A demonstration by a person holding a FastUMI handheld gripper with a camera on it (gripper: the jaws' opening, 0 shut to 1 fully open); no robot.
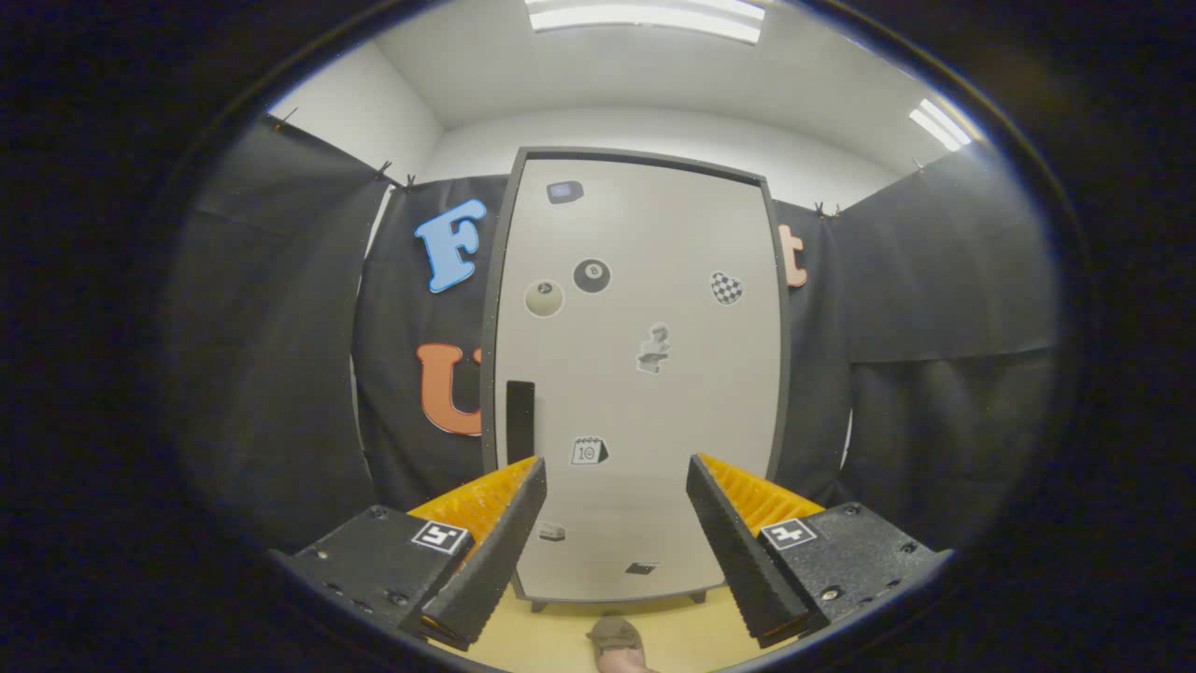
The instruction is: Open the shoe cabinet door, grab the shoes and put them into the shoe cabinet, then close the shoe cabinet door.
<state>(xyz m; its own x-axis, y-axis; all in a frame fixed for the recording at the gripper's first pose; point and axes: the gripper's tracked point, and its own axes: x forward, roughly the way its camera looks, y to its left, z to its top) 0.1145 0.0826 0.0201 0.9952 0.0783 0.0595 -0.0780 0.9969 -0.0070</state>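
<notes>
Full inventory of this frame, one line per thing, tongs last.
shoe cabinet: 1, pale grey door with dark frame, shut, standing against the black booth wall beyond the tongs
door handle: 1, black, upright on the door's edge just above one finger
stickers: about nine, mixed, scattered over the door
shoe: 1, brownish, on the yellowish floor between the fingers, in front of the cabinet
ceiling lights: 2, white, overhead
tongs: 1, open, fingers apart, holding nothing, pointed at the door

The shoe [615, 641] on the floor is cut off below, and the gripper's [617, 477] spread fingers hide the cabinet's [654, 411] lower corners.
</notes>
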